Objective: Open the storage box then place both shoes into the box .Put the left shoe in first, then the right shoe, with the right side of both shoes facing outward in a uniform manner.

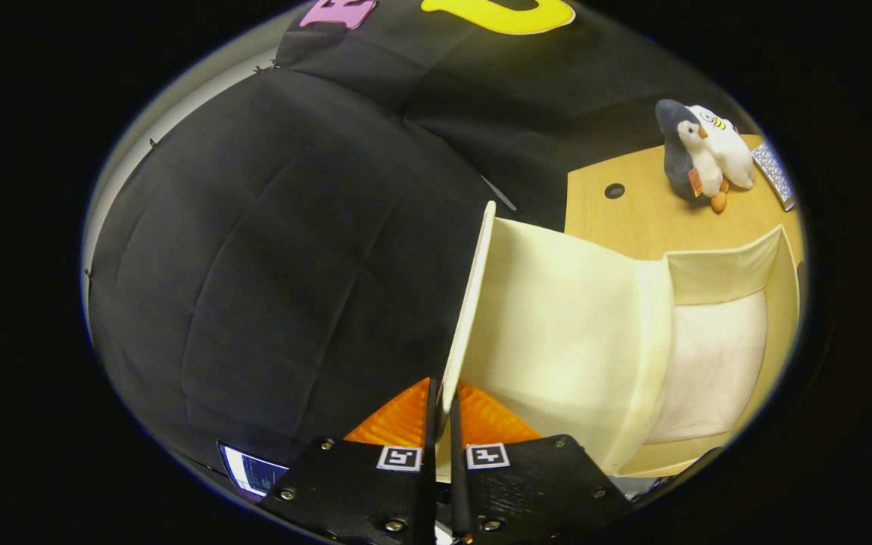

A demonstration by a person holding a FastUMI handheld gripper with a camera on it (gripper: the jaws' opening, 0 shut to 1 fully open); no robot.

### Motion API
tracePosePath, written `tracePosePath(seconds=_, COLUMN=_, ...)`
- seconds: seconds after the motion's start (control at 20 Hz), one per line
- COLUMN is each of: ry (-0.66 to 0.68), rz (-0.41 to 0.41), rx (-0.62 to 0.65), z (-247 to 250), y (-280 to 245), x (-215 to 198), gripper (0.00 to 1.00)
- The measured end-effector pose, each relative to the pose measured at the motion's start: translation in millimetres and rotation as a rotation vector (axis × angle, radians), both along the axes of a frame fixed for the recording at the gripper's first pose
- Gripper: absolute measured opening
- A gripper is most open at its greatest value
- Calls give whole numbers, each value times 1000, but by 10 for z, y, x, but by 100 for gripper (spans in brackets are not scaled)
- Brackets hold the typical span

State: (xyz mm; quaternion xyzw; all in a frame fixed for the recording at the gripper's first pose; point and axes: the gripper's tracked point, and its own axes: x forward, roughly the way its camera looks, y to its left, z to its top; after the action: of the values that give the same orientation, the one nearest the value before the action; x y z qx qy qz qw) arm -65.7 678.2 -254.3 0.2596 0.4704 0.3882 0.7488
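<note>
Gripper [442,409] pinching the lid [470,303] edge of the pale storage box [633,356], lid lifted up, toy penguin [689,155] on the table [640,219] beyond

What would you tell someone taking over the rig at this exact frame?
Gripper: fingers pinched shut on the lid edge of the storage box, holding it swung up.
Box: on the wooden table, open, interior looks empty.
Bystander: plush penguin at the table's far end.
Done: lid raised.
Left: release the lid, load left shoe, then right, right sides outward.
</note>
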Motion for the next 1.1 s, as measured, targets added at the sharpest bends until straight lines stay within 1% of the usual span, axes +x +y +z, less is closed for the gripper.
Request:
tracePosePath(seconds=0.25, ry=47, rz=-21, rx=-96, z=-728, y=466, x=-199, gripper=7)
tracePosePath(seconds=0.35, ry=52, rz=-28, rx=-111, z=-871, y=554, x=-217, gripper=9)
tracePosePath(seconds=0.4, ry=52, rz=-23, rx=-114, z=-913, y=587, x=-220, gripper=22)
tracePosePath(seconds=0.45, ry=39, rz=-9, rx=-108, z=-849, y=535, x=-240, gripper=35)
tracePosePath(seconds=0.6, ry=-17, rz=50, rx=-112, z=-578, y=309, x=-326, gripper=98)
tracePosePath(seconds=0.8, ry=-102, rz=98, rx=-79, z=-69, y=-180, x=-309, gripper=97)
tracePosePath(seconds=1.0, ry=-190, rz=89, rx=-66, z=379, y=-888, x=-112, gripper=97)
tracePosePath(seconds=1.1, ry=-202, rz=75, rx=-49, z=562, y=-1171, x=-64, gripper=97)
